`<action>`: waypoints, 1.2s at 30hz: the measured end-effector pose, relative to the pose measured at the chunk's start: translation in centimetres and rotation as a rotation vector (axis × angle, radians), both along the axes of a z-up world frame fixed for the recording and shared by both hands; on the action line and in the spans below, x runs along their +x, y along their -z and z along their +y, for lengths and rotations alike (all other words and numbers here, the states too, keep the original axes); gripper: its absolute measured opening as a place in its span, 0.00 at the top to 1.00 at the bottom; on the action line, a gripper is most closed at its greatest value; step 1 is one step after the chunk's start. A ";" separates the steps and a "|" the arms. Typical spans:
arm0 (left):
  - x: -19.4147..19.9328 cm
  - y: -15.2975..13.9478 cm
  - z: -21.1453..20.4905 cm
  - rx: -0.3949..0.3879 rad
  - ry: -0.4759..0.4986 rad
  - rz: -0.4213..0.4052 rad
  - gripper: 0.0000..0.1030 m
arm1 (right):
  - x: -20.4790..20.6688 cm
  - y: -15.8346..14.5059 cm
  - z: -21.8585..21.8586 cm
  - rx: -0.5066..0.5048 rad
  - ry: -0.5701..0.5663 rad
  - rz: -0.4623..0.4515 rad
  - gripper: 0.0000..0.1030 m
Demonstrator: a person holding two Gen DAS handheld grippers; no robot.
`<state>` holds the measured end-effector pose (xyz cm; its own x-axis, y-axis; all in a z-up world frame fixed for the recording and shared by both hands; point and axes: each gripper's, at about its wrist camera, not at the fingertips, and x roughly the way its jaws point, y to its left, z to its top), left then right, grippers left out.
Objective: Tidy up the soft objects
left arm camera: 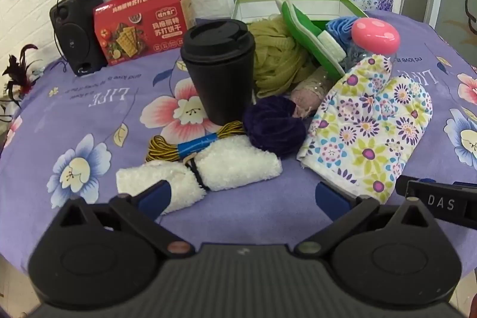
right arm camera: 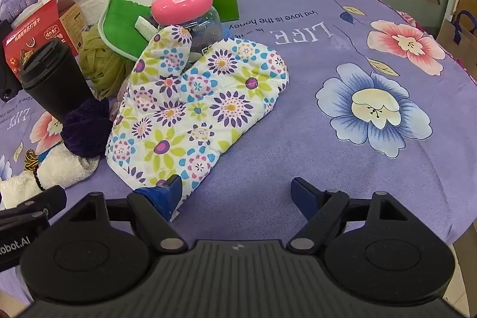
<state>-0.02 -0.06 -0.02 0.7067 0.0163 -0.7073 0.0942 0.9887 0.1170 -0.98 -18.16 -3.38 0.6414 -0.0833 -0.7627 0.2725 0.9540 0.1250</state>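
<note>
The left tongs (left arm camera: 243,194) gape wide over the purple flower-printed counter (left arm camera: 89,115), one blue fingertip (left arm camera: 158,192) against a fluffy white rolled towel (left arm camera: 199,169). Behind it lie a dark purple yarn ball (left arm camera: 274,125), a floral quilted oven mitt (left arm camera: 372,124) and a black lidded cup (left arm camera: 220,70).

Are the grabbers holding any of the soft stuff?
No. The left gripper and right gripper are both open and empty; the flowery oven mitt lies unheld.

Quilted printed cloth oven mitt (right arm camera: 193,109); fluffy white towel (left arm camera: 208,169); matt black plastic cup (left arm camera: 220,70); glossy pink lid (left arm camera: 375,35).
</note>
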 end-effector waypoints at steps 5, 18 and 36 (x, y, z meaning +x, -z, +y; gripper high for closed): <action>-0.3 0.0 -0.4 0.006 -0.008 0.000 0.00 | 0.1 0.1 0.1 0.003 -0.003 0.006 0.36; -0.2 -0.2 -0.5 0.030 0.013 -0.009 0.00 | -0.1 -0.1 0.0 0.002 0.002 -0.003 0.36; -0.1 -0.1 -0.5 0.021 0.023 0.002 0.00 | 0.0 0.0 0.2 0.016 -0.002 0.001 0.36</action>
<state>-0.13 -0.55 0.12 0.7057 0.0156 -0.7083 0.1167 0.9835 0.1379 -0.96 -18.00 -3.43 0.6405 -0.0698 -0.7647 0.2713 0.9522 0.1403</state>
